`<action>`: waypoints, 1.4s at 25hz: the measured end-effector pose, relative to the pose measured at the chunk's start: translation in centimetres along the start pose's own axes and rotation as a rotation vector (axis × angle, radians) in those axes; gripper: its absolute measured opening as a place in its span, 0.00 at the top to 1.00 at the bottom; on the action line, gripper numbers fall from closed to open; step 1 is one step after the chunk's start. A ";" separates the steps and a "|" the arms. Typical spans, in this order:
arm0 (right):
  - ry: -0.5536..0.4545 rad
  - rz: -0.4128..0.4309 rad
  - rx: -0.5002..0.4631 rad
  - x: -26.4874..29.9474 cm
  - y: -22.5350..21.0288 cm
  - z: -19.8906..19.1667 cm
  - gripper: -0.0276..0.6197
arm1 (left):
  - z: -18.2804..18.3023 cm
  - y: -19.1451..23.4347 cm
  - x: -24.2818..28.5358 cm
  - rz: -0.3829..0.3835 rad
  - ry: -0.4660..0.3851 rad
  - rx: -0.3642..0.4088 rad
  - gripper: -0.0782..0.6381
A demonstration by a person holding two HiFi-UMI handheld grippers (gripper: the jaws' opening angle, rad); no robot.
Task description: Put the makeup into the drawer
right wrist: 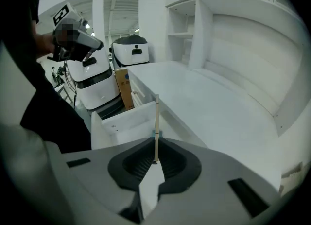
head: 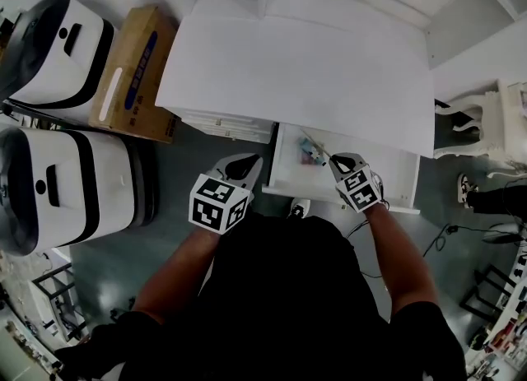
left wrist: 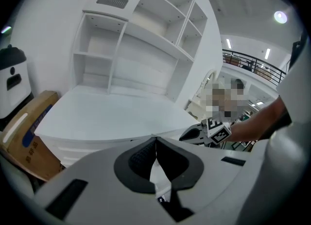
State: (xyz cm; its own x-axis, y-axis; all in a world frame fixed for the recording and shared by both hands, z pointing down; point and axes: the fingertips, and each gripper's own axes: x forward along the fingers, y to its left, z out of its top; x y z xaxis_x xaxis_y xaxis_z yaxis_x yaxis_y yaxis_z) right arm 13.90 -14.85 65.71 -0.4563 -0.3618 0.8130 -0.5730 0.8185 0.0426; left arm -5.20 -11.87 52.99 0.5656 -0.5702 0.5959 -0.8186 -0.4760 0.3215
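right gripper point(right wrist: 155, 146): jaws pinching thin tan makeup stick point(right wrist: 156, 122), jutting past tips over white drawer point(right wrist: 119, 122) | left gripper point(left wrist: 155, 141): ribbed jaws pressed together

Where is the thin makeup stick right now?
The makeup stick is pinched in the right gripper, over the open drawer below the white desk.

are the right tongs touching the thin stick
Touching. The right gripper view shows the right tongs closed on the lower end of the thin stick, the rest standing up from between them.
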 end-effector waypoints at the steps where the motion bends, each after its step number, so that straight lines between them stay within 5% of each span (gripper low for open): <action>1: 0.009 0.016 -0.029 0.1 0.5 -0.1 0.89 | 0.0 -0.1 0.0 -0.001 0.001 0.001 0.88; 12: 0.315 0.228 -0.419 5.7 5.4 -6.6 0.89 | -0.9 -0.1 -1.4 0.029 0.010 0.000 0.88; 25: 0.507 0.207 -0.438 9.9 5.1 -10.5 0.89 | -2.3 0.5 -3.3 0.075 0.026 -0.025 0.88; 35: 0.562 0.187 -0.472 10.6 4.9 -11.2 0.89 | -2.8 1.3 -4.3 0.075 0.042 -0.013 0.88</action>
State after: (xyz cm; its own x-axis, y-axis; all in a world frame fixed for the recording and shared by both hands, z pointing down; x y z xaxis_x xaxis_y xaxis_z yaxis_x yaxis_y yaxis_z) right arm 13.82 -9.65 81.03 -0.0294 -0.0199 0.9994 -0.1105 0.9937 0.0165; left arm -8.92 -8.18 52.91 0.4977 -0.5754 0.6490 -0.8601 -0.4238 0.2840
